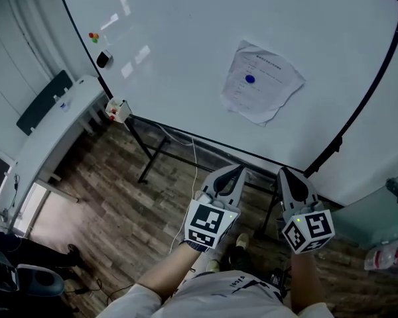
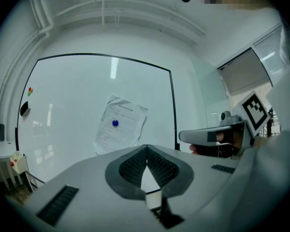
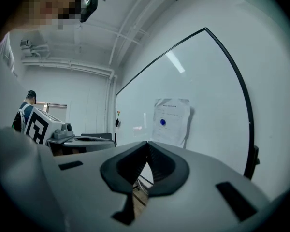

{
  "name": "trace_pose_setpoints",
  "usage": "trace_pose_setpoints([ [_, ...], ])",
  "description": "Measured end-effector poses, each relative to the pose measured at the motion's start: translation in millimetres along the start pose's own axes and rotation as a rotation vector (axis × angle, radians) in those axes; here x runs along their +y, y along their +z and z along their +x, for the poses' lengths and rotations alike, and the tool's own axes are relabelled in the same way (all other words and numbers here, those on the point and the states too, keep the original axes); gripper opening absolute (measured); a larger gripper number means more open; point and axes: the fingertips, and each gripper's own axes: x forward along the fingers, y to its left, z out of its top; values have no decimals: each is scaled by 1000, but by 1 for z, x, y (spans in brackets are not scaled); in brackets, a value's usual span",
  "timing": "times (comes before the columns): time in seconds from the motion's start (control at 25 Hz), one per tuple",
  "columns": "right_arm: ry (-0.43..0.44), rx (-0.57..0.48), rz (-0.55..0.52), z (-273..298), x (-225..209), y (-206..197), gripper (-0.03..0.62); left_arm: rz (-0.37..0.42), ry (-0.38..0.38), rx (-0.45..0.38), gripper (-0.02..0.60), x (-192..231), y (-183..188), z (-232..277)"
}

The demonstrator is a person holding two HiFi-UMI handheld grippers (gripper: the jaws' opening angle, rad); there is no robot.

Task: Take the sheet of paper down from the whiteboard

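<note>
A crumpled white sheet of paper (image 1: 262,81) hangs on the whiteboard (image 1: 186,52), pinned by a round blue magnet (image 1: 250,79). The sheet also shows in the left gripper view (image 2: 120,124) and the right gripper view (image 3: 171,121). My left gripper (image 1: 241,170) is shut with nothing in it, well short of the board and below the sheet. My right gripper (image 1: 282,172) is beside it, tips together and empty, also apart from the board. Both point level at the board.
The board stands on a black frame (image 1: 152,154) over a wood-pattern floor. A black eraser (image 1: 103,59) and small coloured magnets (image 1: 93,38) sit on the board's left side. A white desk (image 1: 60,128) is at the left. A cable (image 1: 189,177) trails down below the board.
</note>
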Motion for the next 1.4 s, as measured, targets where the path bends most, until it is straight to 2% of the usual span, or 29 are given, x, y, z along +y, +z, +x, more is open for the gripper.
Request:
trace_pose_setpoints([
  [0.4, 75, 2, -6, 85, -79, 8, 14, 18, 98, -9, 14, 41, 16, 100],
  [0.56, 109, 11, -7, 109, -99, 4, 14, 44, 158, -35, 14, 60, 27, 129],
  [0.72, 118, 20, -4, 127, -108, 1, 15, 58, 185, -35, 14, 76, 31, 149],
  [0.88, 91, 10, -8, 144, -119, 5, 17, 72, 218, -55, 15, 99, 36, 165],
  [0.96, 74, 9, -14, 150, -122, 6, 38, 83, 230, -68, 19, 111, 42, 173],
  [1.04, 57, 13, -11, 155, -124, 5, 81, 93, 231, -69, 83, 120, 45, 184],
  [1.12, 36, 10, -5, 159, -128, 7, 84, 111, 233, -71, 134, 127, 49, 194],
  [1.4, -22, 18, -16, 170, -132, 8, 86, 166, 252, -103, 149, 140, 62, 214],
])
